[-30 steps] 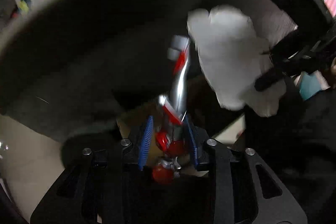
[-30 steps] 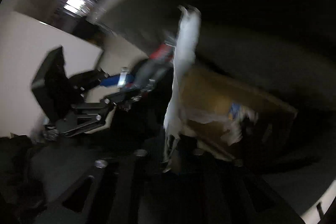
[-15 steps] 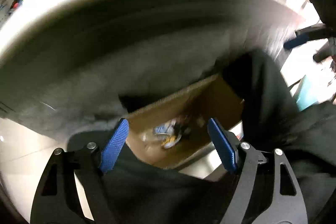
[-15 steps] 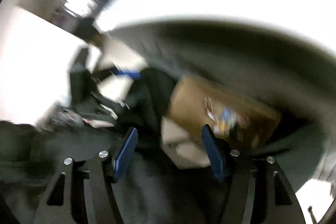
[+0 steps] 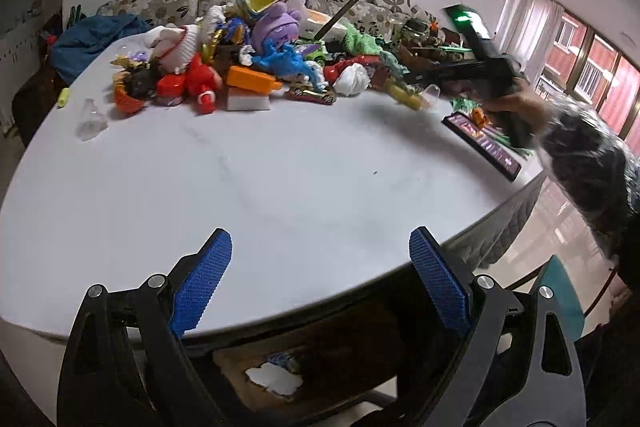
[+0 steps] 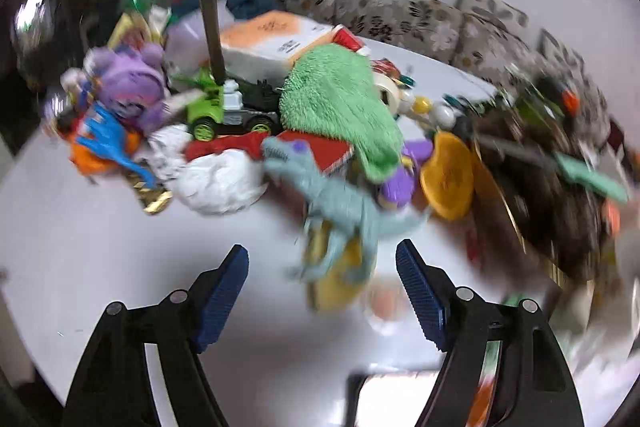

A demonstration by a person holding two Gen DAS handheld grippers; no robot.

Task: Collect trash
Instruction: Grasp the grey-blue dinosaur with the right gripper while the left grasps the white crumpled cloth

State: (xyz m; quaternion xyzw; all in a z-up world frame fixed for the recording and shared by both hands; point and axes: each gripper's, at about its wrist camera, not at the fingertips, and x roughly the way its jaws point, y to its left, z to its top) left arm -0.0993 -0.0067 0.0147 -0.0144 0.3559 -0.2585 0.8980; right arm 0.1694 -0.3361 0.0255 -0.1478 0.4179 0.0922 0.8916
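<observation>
My left tongs (image 5: 320, 283) and right tongs (image 6: 322, 291) had just been opening, both empty. I judged the crumpled white paper ball (image 6: 218, 183), blurry at centre left, came next.

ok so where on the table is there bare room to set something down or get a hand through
The near half of the white table is bare, from the edge by the left gripper up to the toy pile. The far side is crowded. On the right, a dark flat box and the right gripper narrow the way.
</observation>
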